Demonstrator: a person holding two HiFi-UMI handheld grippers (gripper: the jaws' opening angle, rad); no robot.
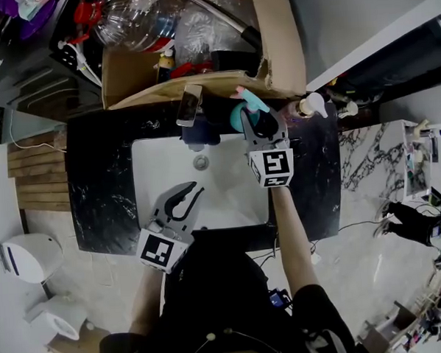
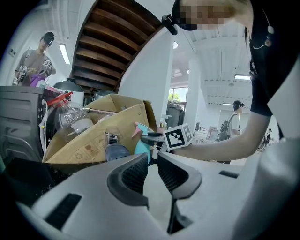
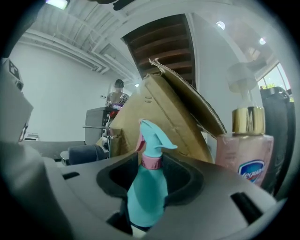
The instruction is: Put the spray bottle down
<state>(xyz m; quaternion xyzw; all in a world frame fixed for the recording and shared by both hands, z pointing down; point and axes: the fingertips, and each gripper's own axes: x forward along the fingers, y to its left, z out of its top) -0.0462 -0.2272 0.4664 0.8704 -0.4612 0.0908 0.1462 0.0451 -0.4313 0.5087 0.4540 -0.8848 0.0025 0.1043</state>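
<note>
A teal spray bottle (image 3: 146,192) with a pink collar and trigger stands upright between the pads of my right gripper (image 3: 152,165), which is shut on its body. In the head view that right gripper (image 1: 256,118) holds the spray bottle (image 1: 239,116) at the back right corner of the white sink basin (image 1: 157,168), beside the cardboard box. Whether the bottle's base rests on anything is hidden. My left gripper (image 1: 188,197) hangs over the front of the basin. In its own view the left gripper (image 2: 152,171) has a narrow gap between its jaws and nothing in it.
The black marble counter (image 1: 96,186) surrounds the basin. A cardboard box (image 1: 276,47) full of plastic bottles stands behind it. The faucet (image 1: 189,103) and a dark cup (image 1: 198,136) are at the back middle. A pink soap pump bottle (image 3: 243,157) stands just right of the spray bottle.
</note>
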